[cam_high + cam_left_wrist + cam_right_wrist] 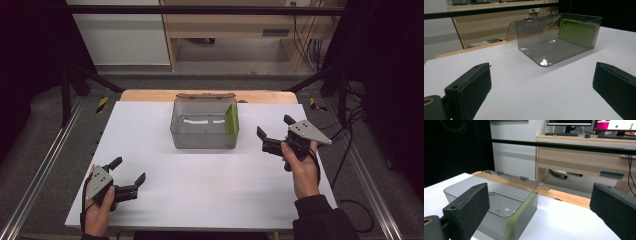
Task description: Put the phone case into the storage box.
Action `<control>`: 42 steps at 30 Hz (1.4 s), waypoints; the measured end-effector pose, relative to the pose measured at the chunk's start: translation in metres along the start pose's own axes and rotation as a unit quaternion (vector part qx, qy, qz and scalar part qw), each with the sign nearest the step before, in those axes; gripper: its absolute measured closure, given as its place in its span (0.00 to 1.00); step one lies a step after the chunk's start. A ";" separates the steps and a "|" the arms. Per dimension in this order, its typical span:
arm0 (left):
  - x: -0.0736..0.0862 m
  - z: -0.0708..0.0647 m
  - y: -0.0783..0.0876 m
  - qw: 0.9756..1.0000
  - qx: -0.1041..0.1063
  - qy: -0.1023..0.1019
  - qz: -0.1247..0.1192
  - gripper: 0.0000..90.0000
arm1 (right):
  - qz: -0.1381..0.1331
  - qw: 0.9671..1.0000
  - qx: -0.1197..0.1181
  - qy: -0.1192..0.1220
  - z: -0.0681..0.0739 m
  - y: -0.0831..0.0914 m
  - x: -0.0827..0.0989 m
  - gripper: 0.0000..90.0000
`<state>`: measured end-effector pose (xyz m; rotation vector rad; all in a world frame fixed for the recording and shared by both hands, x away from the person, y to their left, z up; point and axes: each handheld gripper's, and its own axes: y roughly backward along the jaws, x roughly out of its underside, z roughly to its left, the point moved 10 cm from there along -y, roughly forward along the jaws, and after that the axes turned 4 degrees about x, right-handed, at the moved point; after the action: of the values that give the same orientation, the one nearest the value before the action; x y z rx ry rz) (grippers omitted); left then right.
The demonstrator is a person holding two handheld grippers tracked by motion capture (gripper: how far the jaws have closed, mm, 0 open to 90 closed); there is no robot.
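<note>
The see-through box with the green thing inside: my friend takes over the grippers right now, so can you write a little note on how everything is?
Left gripper: open, holding nothing, low over the near left of the white table.
Right gripper: open, holding nothing, just right of the box.
Clear grey box: at the far middle of the table, hinged lid folded open behind it.
Green phone case: inside the box, standing on edge against its right wall.
Done: lid is open, case sits in the box.
Left: neither gripper touches anything; probably either lift the case out or shut the lid.
</note>
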<state>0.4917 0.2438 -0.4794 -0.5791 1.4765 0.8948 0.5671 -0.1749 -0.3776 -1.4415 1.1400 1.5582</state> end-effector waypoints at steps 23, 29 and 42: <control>0.000 0.004 0.004 1.000 -0.004 0.018 -0.010 0.02 | -0.022 0.999 0.024 0.012 -0.015 0.033 0.019 0.03; 0.000 0.006 0.004 1.000 -0.005 0.023 -0.010 0.02 | -0.022 0.999 0.027 0.009 -0.021 0.042 0.026 0.03; -0.001 0.009 0.008 0.999 -0.010 0.030 -0.017 0.02 | -0.022 0.999 0.027 0.006 -0.028 0.058 0.042 0.02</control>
<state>0.4909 0.2555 -0.4763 -0.6495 1.5090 0.8741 0.5186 -0.2239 -0.4113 -1.4329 1.1419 1.4789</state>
